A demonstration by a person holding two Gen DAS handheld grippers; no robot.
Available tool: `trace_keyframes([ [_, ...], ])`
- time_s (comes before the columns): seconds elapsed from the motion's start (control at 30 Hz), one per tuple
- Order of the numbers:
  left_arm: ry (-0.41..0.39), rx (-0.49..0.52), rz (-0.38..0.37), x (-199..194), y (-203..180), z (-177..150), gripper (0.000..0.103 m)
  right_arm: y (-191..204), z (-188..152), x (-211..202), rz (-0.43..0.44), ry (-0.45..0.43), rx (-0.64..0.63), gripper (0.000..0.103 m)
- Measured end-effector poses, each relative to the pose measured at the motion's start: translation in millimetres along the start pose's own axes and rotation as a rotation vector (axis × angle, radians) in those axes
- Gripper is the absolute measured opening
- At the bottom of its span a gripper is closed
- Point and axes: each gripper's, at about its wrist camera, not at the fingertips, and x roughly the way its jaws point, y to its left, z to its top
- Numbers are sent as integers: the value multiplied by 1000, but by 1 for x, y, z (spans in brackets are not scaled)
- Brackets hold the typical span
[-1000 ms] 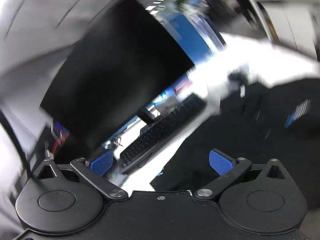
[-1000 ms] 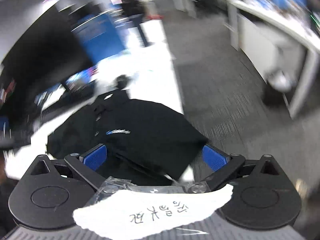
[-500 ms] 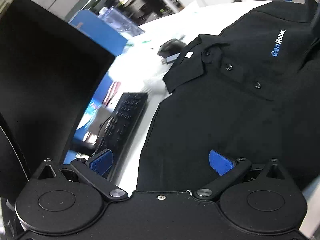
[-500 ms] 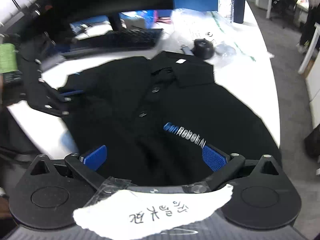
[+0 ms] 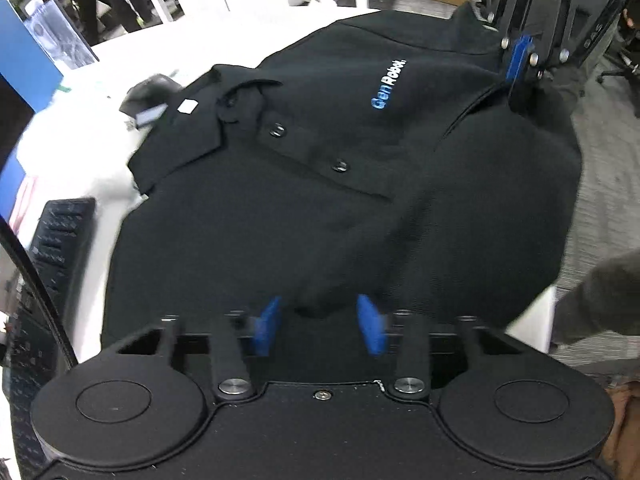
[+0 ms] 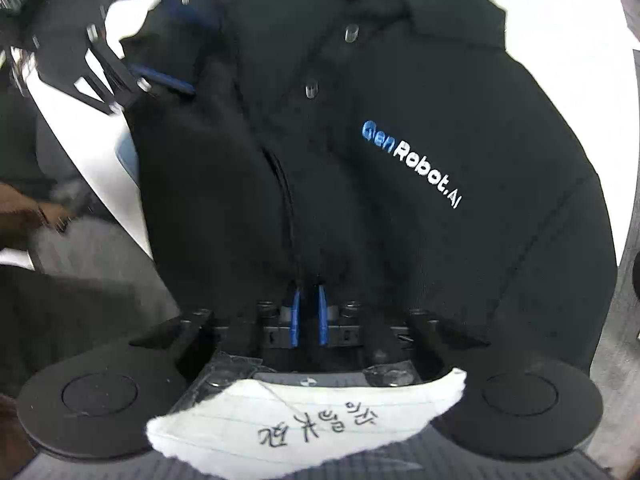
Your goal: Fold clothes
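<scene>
Two grippers closing on one black polo shirt [image 5: 280, 208], laid front-up on white table [image 5: 248, 28]; fold not yet begun.

Left gripper [image 5: 320, 322], bottom centre of left view: jaws just closing, part-way in, a raised tuck of cloth between pads, contact unclear. Right gripper [image 6: 308, 312], bottom centre of right view: jaws just closed, near shut, pinching a thin ridge of cloth. Shirt fills mid-frame both views, collar upper left in left view. Judged soft, light, limp, non-fragile; will sag & drag. Best hold: seam/hem edges, both layers, not mid-panel. Keyboard [image 5: 60, 240] at left edge, near the shirt.
</scene>
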Motion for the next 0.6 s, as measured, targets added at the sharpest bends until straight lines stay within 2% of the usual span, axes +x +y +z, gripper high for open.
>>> trace_keyframes([
  [0.03,5,-6,-14,-3,-2,-2,11,3,-4,-7,9,-16,6,7],
  [0.1,15,-14,-10,-11,-9,-6,11,12,-15,-22,36,-47,16,6],
  [0.17,25,-20,34,-26,-18,-13,14,22,-26,-37,69,-77,21,5],
  [0.23,20,-55,83,-45,-28,-18,29,39,-36,-52,128,-106,9,5],
  [0.33,11,-154,118,-70,-39,-20,50,59,-59,-67,263,-131,27,5],
  [0.4,0,-188,141,-81,-48,-15,59,72,-77,-58,340,-108,27,5],
  [0.43,-4,-190,157,-83,-53,-10,65,76,-87,-52,358,-95,29,5],
  [0.47,-6,-185,176,-84,-58,-1,66,78,-97,-43,351,-83,36,5],
  [0.57,-34,-175,239,-86,-70,40,71,70,-125,-35,254,-143,126,23],
  [0.6,-58,-201,269,-87,-71,61,83,65,-135,-42,208,-194,179,50],
])
